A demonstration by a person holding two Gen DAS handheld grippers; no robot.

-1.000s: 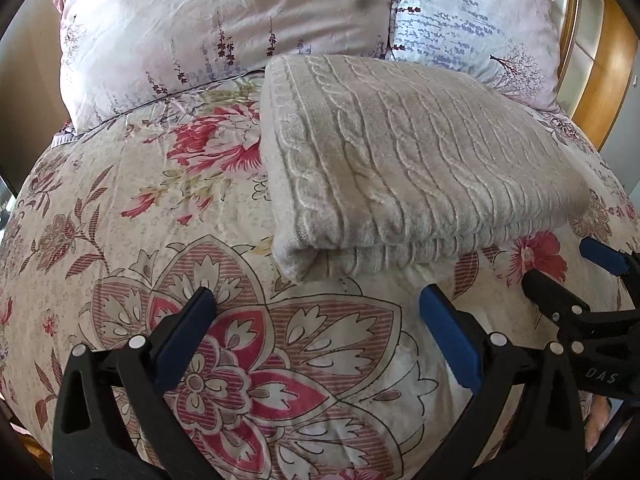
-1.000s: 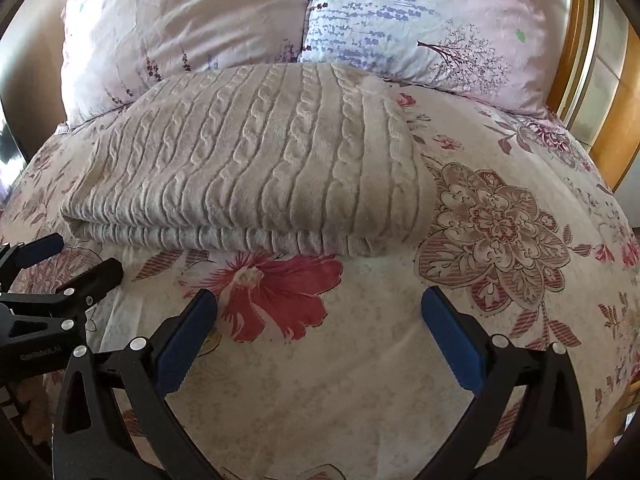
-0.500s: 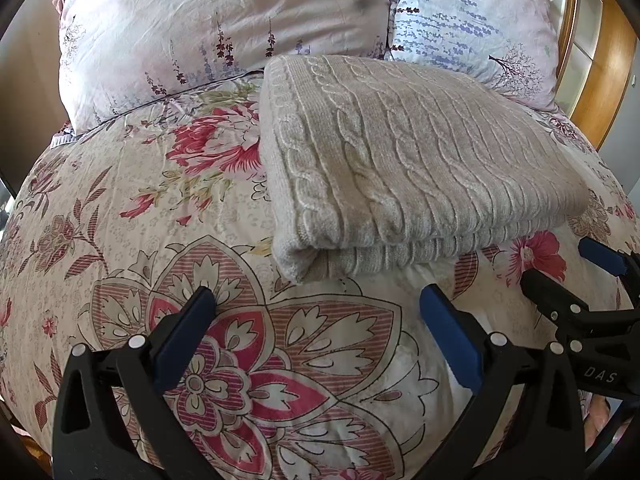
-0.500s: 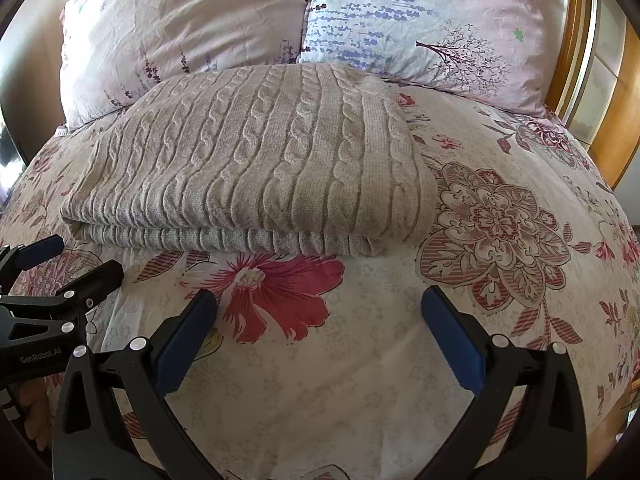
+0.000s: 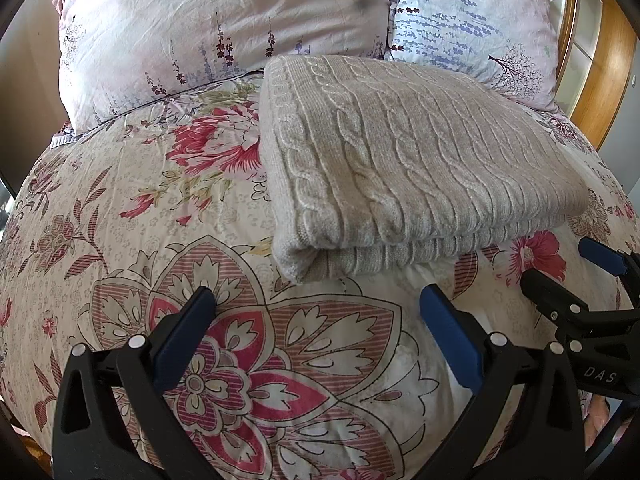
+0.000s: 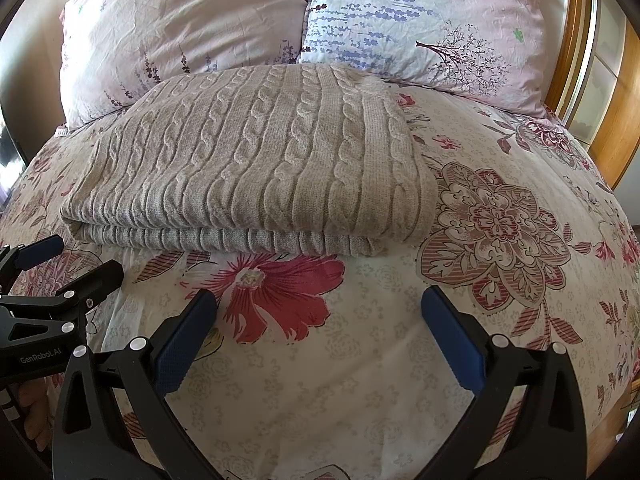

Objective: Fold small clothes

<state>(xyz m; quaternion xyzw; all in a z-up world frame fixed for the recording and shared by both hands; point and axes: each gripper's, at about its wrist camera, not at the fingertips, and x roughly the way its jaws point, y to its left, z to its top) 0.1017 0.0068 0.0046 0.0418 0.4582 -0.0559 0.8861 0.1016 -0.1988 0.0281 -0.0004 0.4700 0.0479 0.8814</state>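
Note:
A beige cable-knit sweater (image 5: 404, 168) lies folded into a flat rectangle on the floral bedspread (image 5: 160, 216); it also shows in the right wrist view (image 6: 256, 168). My left gripper (image 5: 318, 300) is open and empty, a short way in front of the sweater's near left corner. My right gripper (image 6: 318, 300) is open and empty, in front of the sweater's near edge, apart from it. The right gripper also shows at the right edge of the left wrist view (image 5: 568, 264), and the left gripper at the left edge of the right wrist view (image 6: 68, 256).
Two pillows (image 5: 224, 28) (image 6: 424, 24) lean at the head of the bed behind the sweater. A wooden headboard (image 6: 616, 80) stands at the far right. The bedspread (image 6: 500, 220) drops off at the right and left sides.
Both grippers have stayed almost still and open. The sweater has not moved.

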